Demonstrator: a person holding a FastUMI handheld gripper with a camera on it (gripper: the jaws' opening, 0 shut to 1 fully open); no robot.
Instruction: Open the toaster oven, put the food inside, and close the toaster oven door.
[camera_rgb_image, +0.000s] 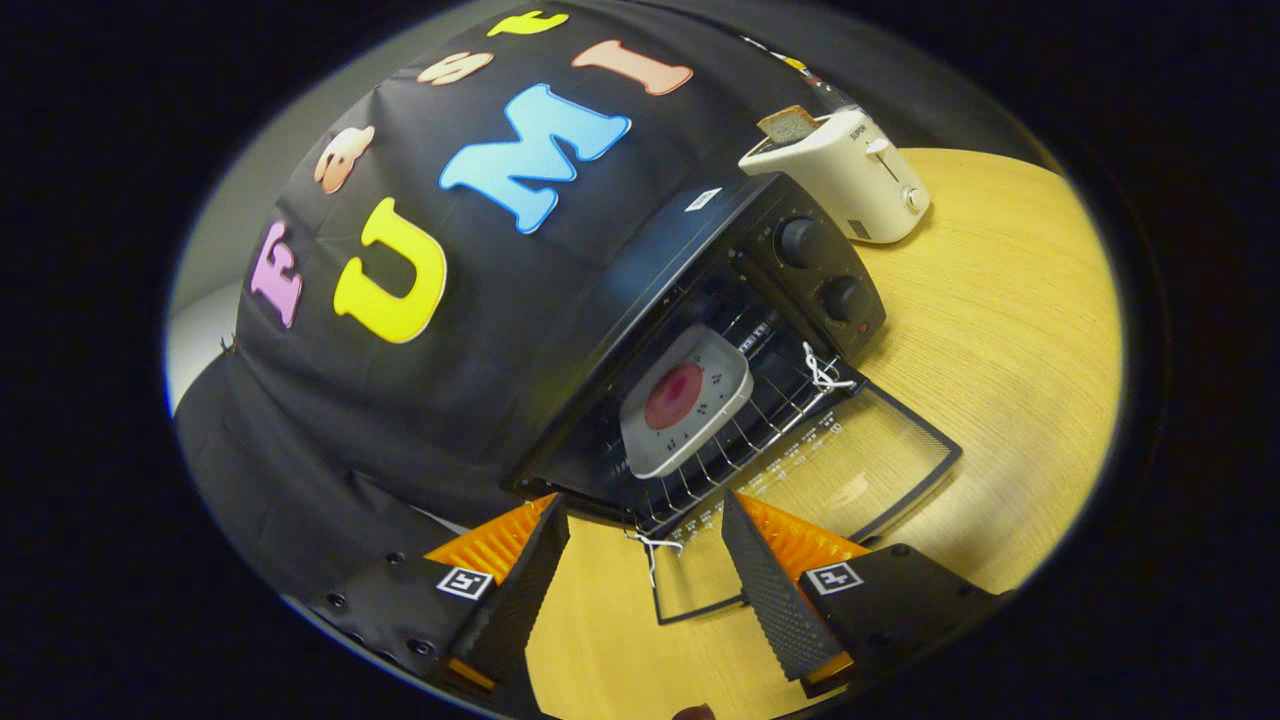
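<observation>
The black toaster oven (700, 300) stands on the wooden table with its glass door (820, 480) folded down flat toward me. Inside, on the wire rack (760, 420), rests a white square plate (690, 400) carrying a round pink piece of food (673, 395). My gripper (640, 540) is open, with nothing between its orange-and-black fingers (770, 580). The fingertips sit just short of the oven's opening, above the door's near corner. The plate lies a short way beyond them.
A white pop-up toaster (850, 175) with a slice of bread (790, 125) in its slot stands beyond the oven on the wooden table (1000, 330). White string ties (825, 370) hang at the door hinges. Two black knobs (805, 242) face the oven's front.
</observation>
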